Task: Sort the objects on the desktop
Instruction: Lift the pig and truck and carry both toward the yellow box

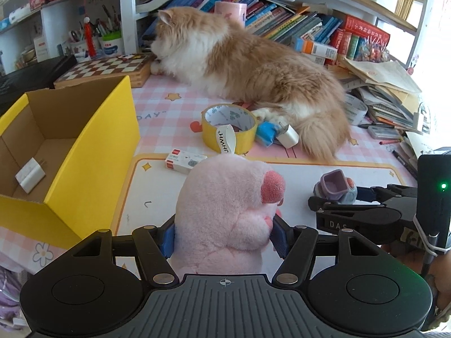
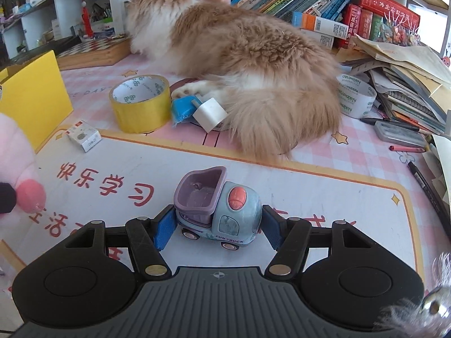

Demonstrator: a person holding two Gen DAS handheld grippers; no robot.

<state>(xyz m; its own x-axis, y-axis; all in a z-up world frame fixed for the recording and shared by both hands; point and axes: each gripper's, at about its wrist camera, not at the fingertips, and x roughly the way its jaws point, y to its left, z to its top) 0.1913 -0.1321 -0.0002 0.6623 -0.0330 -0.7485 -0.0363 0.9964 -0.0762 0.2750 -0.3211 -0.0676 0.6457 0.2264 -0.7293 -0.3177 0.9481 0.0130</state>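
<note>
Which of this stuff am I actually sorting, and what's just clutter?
In play:
- pink plush, gripped by left gripper
- toy truck, between right gripper fingers
- yellow box
- tape roll
- white charger
- small carton

Lying about:
- cat
- books
- chessboard

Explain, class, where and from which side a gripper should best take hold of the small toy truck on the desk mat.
Probably grip the toy truck across its length, one pad on the purple tipper's back, the other on the blue cab's nose, coming in low from the near side. It stands upright, broadside to the right gripper, whose open blue pads already flank it.
</note>
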